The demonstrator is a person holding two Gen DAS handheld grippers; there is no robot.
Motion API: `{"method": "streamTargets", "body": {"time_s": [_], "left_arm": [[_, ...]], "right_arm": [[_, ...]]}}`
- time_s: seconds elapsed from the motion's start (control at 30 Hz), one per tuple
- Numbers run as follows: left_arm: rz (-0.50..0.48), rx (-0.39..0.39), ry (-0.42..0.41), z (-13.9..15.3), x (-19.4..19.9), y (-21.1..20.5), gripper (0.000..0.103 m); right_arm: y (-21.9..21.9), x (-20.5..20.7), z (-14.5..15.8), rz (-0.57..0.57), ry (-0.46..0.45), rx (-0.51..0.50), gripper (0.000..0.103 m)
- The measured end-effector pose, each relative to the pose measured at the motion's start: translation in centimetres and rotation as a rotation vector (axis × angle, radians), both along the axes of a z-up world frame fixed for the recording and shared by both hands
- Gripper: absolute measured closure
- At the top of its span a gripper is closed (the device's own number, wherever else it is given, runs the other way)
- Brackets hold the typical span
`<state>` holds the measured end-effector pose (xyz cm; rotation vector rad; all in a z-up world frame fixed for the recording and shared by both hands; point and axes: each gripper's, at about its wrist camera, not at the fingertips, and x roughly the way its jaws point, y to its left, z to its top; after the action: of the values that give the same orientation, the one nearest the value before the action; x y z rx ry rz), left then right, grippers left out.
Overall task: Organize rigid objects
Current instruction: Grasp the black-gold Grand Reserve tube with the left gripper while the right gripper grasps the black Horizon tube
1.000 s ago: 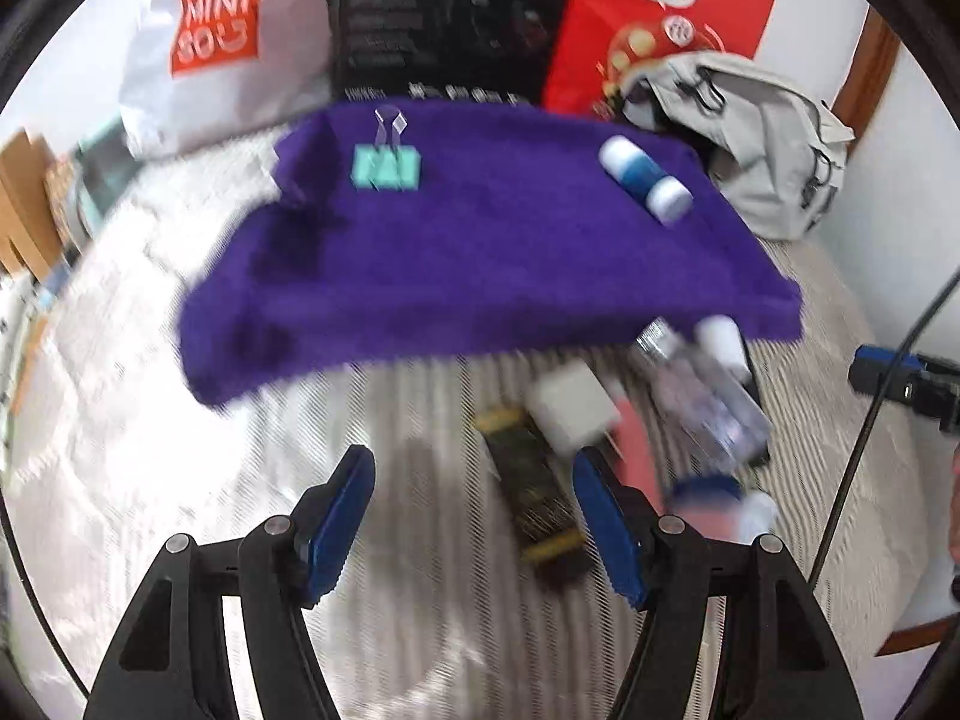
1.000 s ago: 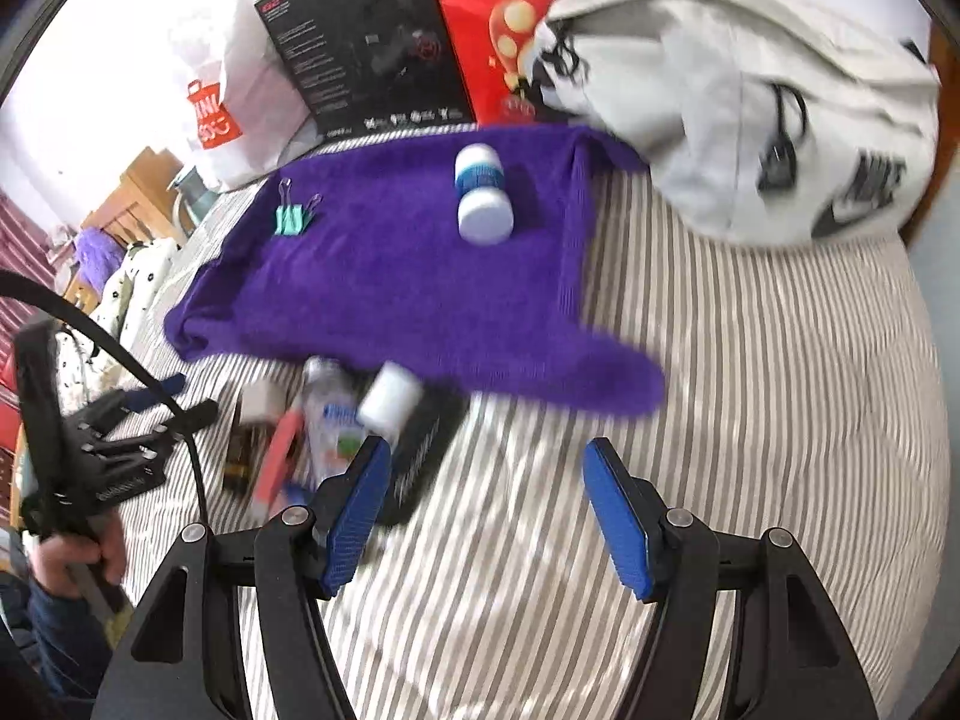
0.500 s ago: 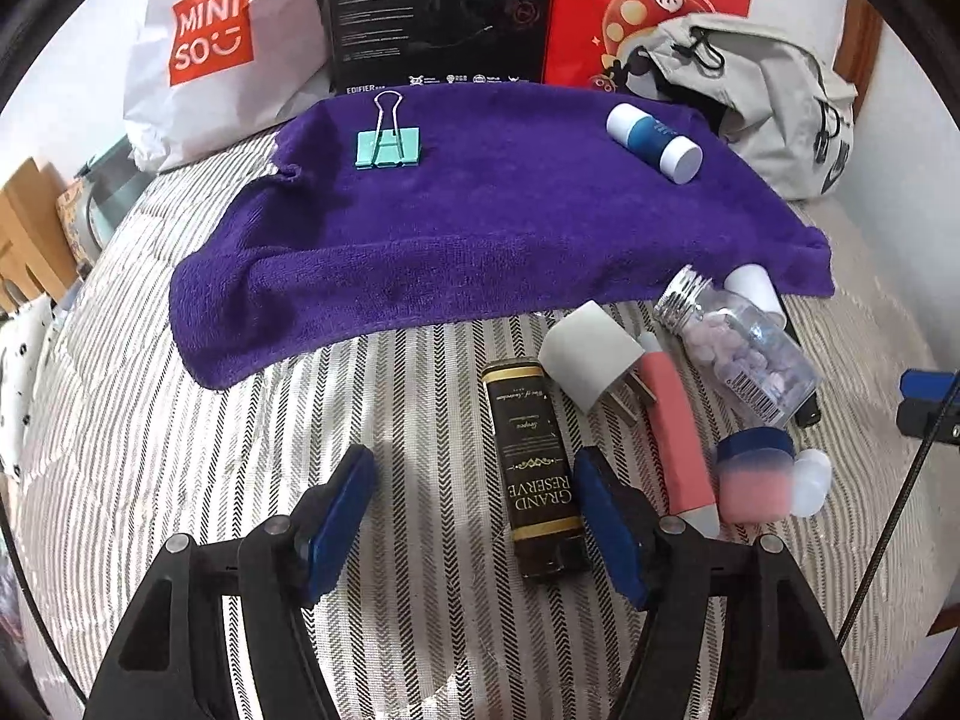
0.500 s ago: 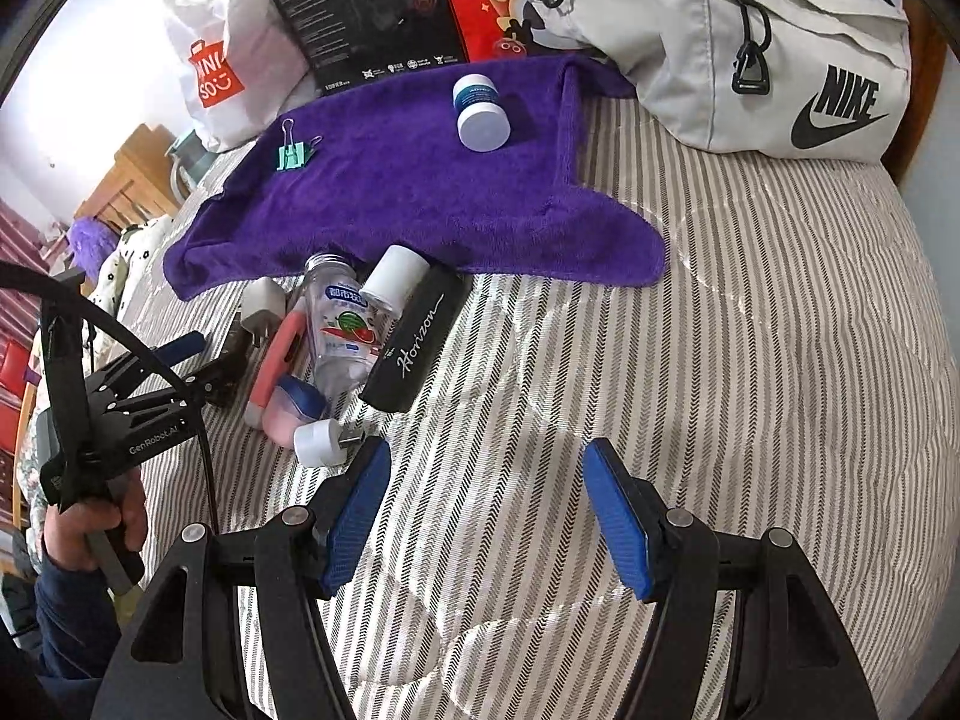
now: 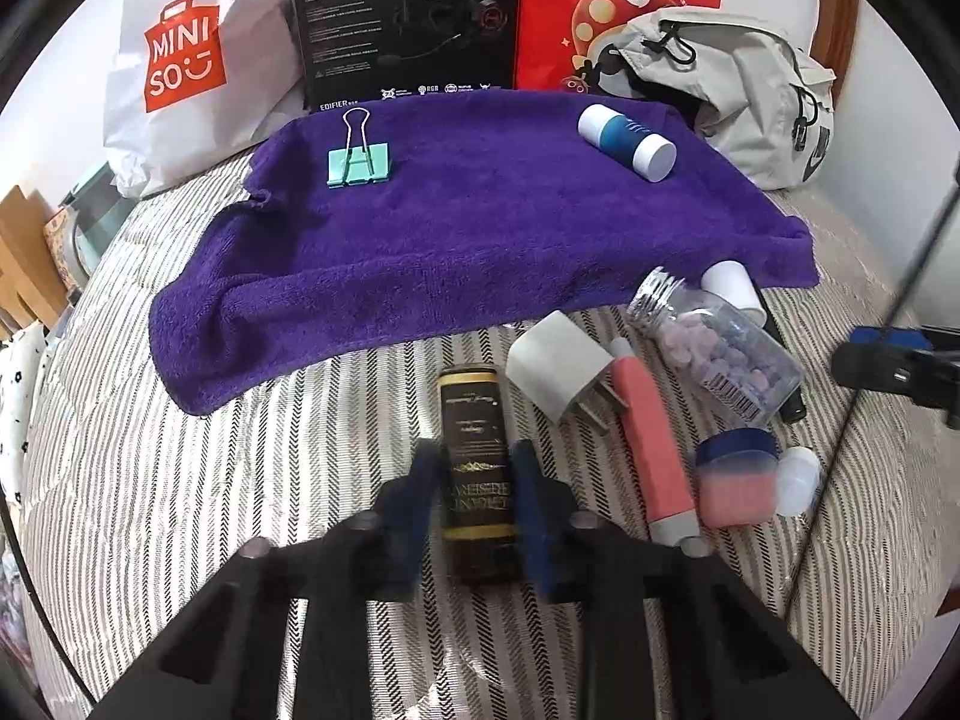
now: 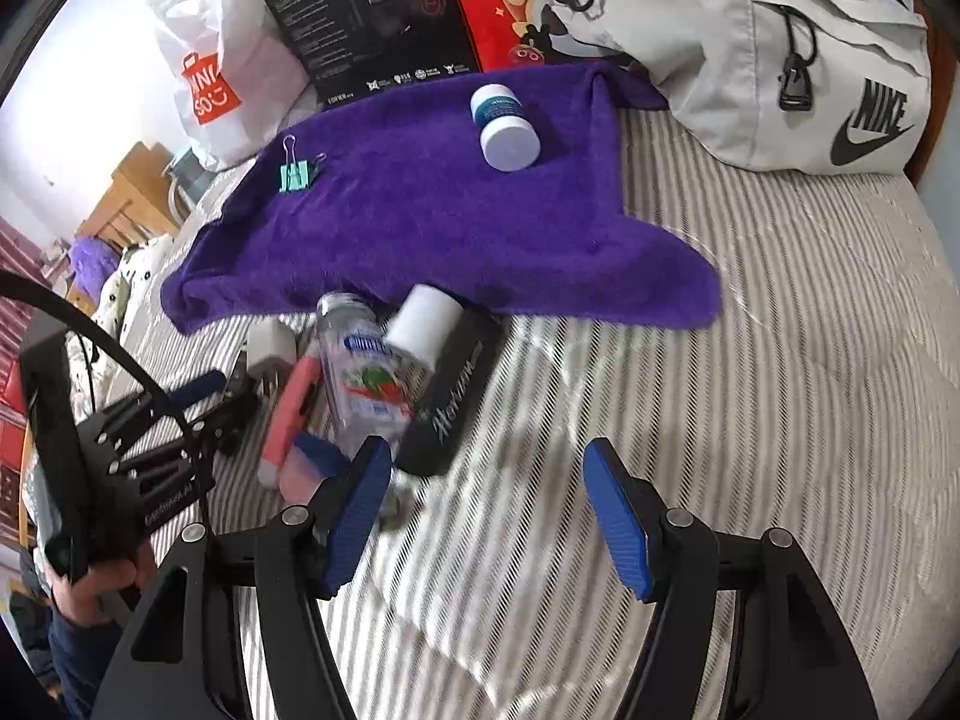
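On the striped bedcover (image 5: 180, 480), just short of the purple towel (image 5: 480, 228), we have the left gripper (image 5: 471, 492) drawn narrow around the black-and-gold box (image 5: 477, 420), 1 blue pad on each long side. Pads look blurred, so we cannot tell if they already bite or merely flank it. The right gripper (image 6: 486, 516) hangs wide and empty over bare stripes, near the clutter's edge.

How we judge the grasp should go: keep the pads square on the box's long flat sides, close fully before lifting, then rise straight up. The white charger plug (image 5: 555, 369) lies just beside the box's far right corner, and the pink tube (image 5: 651, 450) runs close along its right; a skewed lift could drag either. The soft bedding gives, so pressing down gains little.

The towel seems the sorting ground: 2 items lie on it well apart, a teal binder clip (image 5: 359, 163) at far left and a blue-and-white bottle (image 5: 627, 141) on its side at far right. Open middle suits the box.

Containers:
- clear bottle (image 5: 720, 354), on its side, uncapped, part filled with pale purple tablets; spill risk if nudged
- its white cap (image 5: 732, 291), touching the neck end
- small pink jar (image 5: 735, 483) with blue lid, contents not readable
- grey backpack (image 6: 780, 60), mouth open, inside hidden
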<state>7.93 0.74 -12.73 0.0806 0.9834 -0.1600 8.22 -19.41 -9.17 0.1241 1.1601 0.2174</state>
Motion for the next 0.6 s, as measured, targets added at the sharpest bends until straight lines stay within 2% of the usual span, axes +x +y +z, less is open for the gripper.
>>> {"method": "streamTargets", "body": {"time_s": [0.13, 0.27, 0.37, 0.53, 0.6], "left_arm": [[-0.004, -0.011, -0.007, 0.0, -0.1, 0.2, 0.080], [-0.007, -0.030, -0.001, 0.0, 0.0, 0.6, 0.080], [-0.010, -0.026, -0.002, 0.0, 0.0, 0.5, 0.080], [-0.018, -0.034, -0.005, 0.1, -0.1, 0.7, 0.080], [-0.017, -0.046, -0.006, 0.1, -0.1, 0.9, 0.080]], "right_arm": [[1.1, 1.6, -0.9, 0.005, 0.001, -0.006, 0.040], [1.8, 3.0, -2.2, 0.007, 0.017, -0.067, 0.049], [2.5, 3.1, -2.6, 0.035, -0.002, -0.109, 0.049], [2.0, 2.5, -2.3, 0.069, -0.012, -0.102, 0.060], [1.2, 2.2, -2.1, 0.056, 0.001, -0.136, 0.065]]}}
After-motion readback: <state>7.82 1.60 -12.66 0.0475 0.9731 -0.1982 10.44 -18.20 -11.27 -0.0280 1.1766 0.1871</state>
